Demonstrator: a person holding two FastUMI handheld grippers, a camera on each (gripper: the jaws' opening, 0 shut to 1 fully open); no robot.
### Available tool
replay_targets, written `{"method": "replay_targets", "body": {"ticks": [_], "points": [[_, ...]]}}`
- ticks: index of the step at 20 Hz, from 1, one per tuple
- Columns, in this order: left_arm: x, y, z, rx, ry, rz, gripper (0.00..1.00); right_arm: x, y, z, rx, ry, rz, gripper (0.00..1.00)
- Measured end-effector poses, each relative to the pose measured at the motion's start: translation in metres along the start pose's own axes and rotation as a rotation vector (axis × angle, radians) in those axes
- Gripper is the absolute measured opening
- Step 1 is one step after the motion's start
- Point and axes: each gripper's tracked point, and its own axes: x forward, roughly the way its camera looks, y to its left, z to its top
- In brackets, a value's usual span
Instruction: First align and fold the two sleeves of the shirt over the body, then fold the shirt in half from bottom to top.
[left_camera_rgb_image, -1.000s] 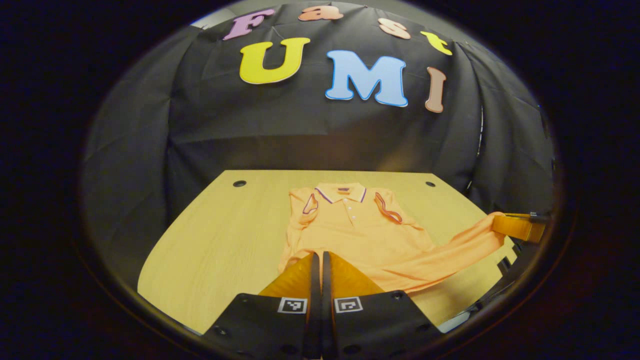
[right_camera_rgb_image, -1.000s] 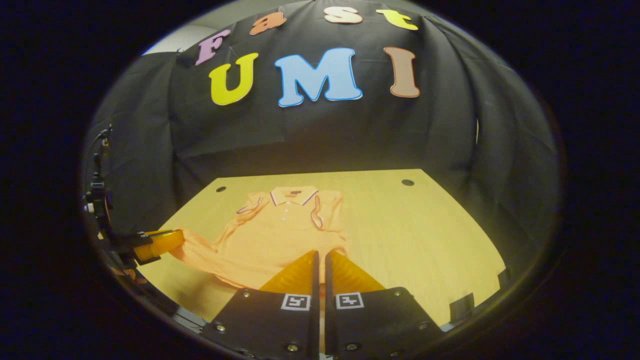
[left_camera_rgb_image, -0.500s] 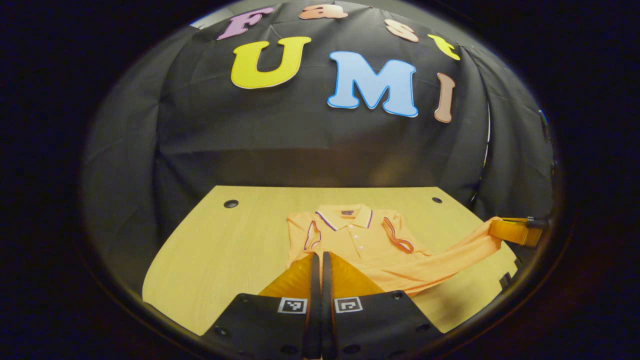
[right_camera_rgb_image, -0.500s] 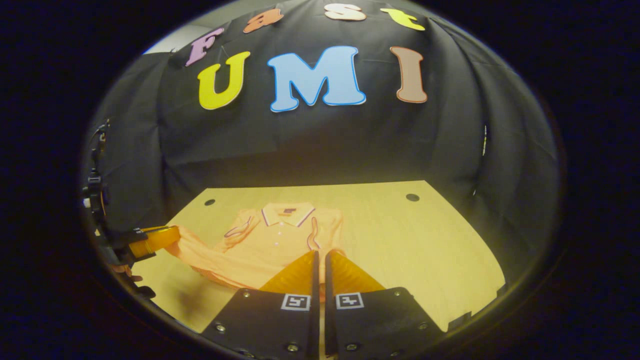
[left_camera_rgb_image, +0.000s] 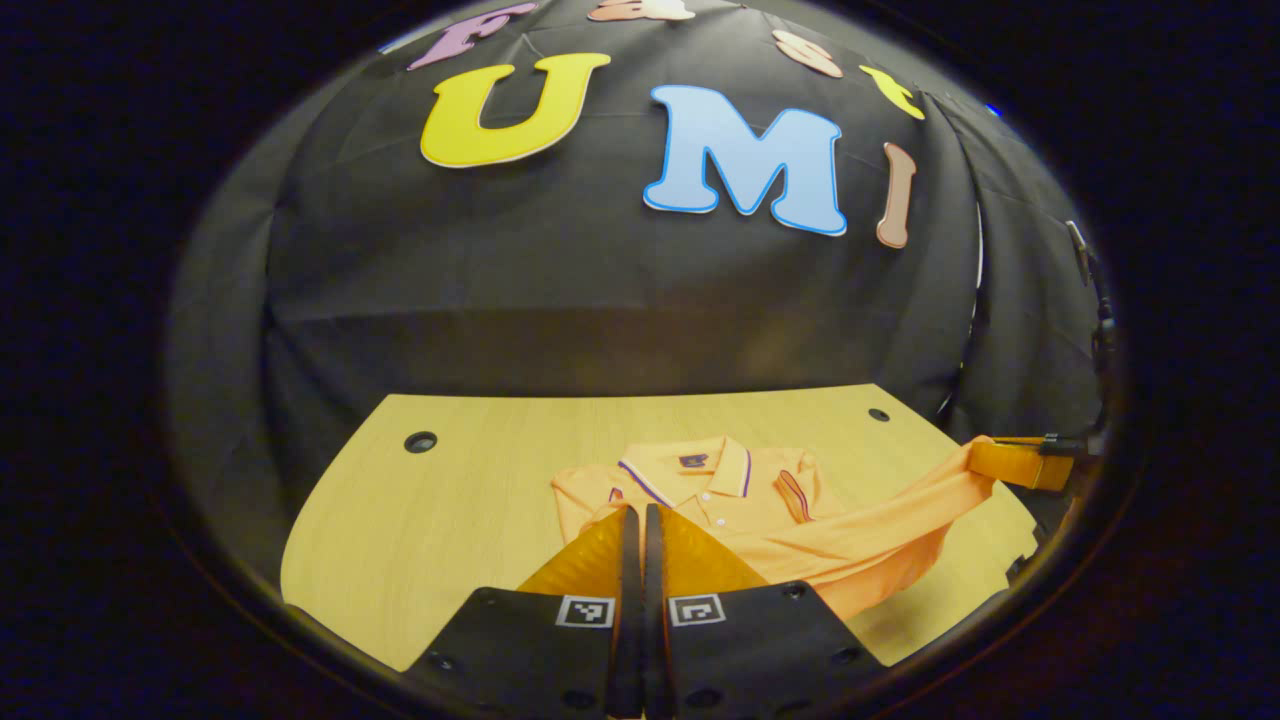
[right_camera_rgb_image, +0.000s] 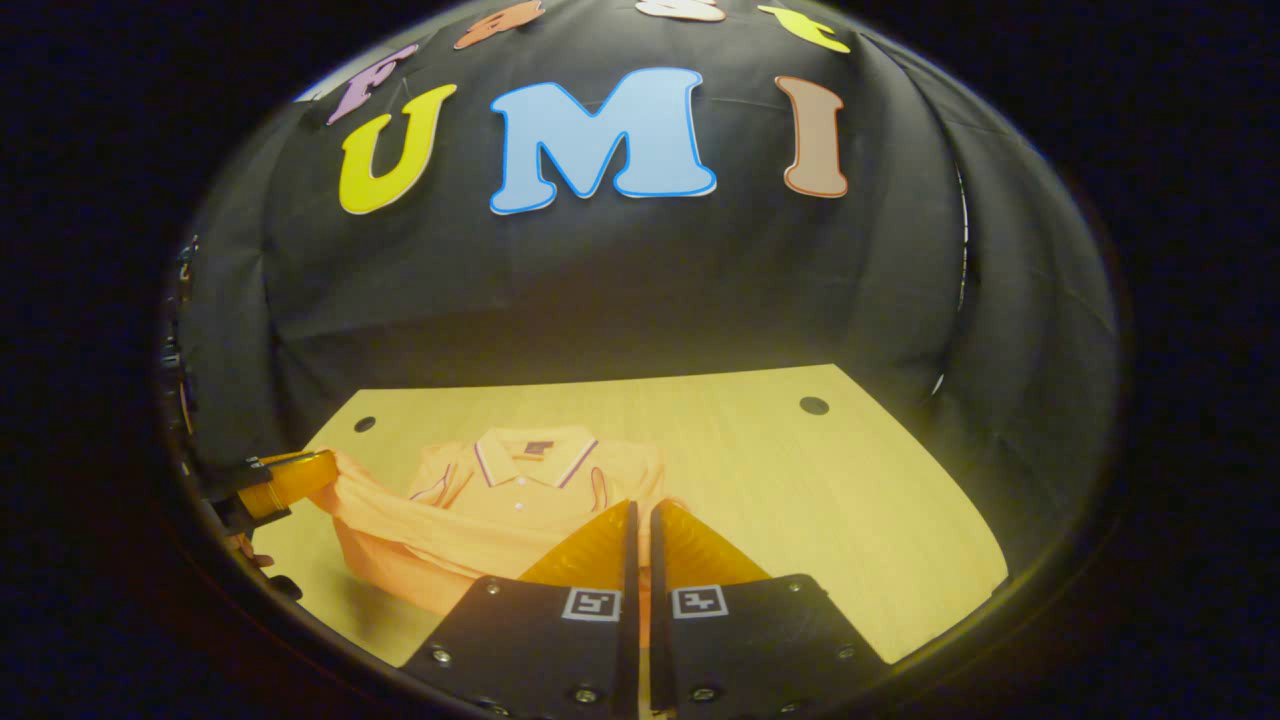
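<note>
**Hem lifted, bottom-to-top fold under way**

A black cloth wall closes the booth behind a pale wooden surface (left_camera_rgb_image: 460, 520), and the orange shirt (left_camera_rgb_image: 720, 490) lies on it toward the far middle, collar (left_camera_rgb_image: 690, 462) pointing at the wall; both sleeves already sit folded in over the body, their striped cuffs resting beside the placket, so the first part of your task looks done; what remains is the fold in half, and you are partway through it.

Your left gripper (left_camera_rgb_image: 634, 525) has its fingers drawn almost together with the near hem apparently pinched between them, though the cloth at the tips is hard to make out; your right gripper (right_camera_rgb_image: 640, 520) is likewise nearly closed at the hem, and from the left gripper view you can see it (left_camera_rgb_image: 1020, 462) out at the right edge with a band of fabric stretched from it back to the shirt; the right gripper view shows the left gripper (right_camera_rgb_image: 290, 478) at the left edge, cloth trailing from it the same way.

Against the picture from a second ago, the collar sits nearer to both cameras and lower in each view, and less of the body shows flat between your fingers and the collar; the lifted hem has travelled toward the far side; it is not yet laid down at the shoulders.
</note>
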Motion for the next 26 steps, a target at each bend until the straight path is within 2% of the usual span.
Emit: {"method": "replay_targets", "body": {"ticks": [2, 3, 16, 26], "points": [[0.022, 0.004, 0.009, 0.007, 0.000, -0.007, 0.07, 0.015, 0.000, 0.007, 0.010, 0.007, -0.014, 0.08], [0.031, 0.006, 0.012, 0.008, -0.003, -0.009, 0.06, 0.023, 0.001, 0.010, 0.015, 0.010, -0.017, 0.04], [0.142, 0.040, 0.040, 0.037, -0.050, 0.059, 0.06, 0.145, 0.012, 0.041, -0.005, 0.050, -0.030, 0.05], [0.194, 0.061, 0.035, 0.085, -0.072, 0.093, 0.06, 0.207, 0.022, 0.038, -0.069, 0.096, -0.059, 0.06]]}}
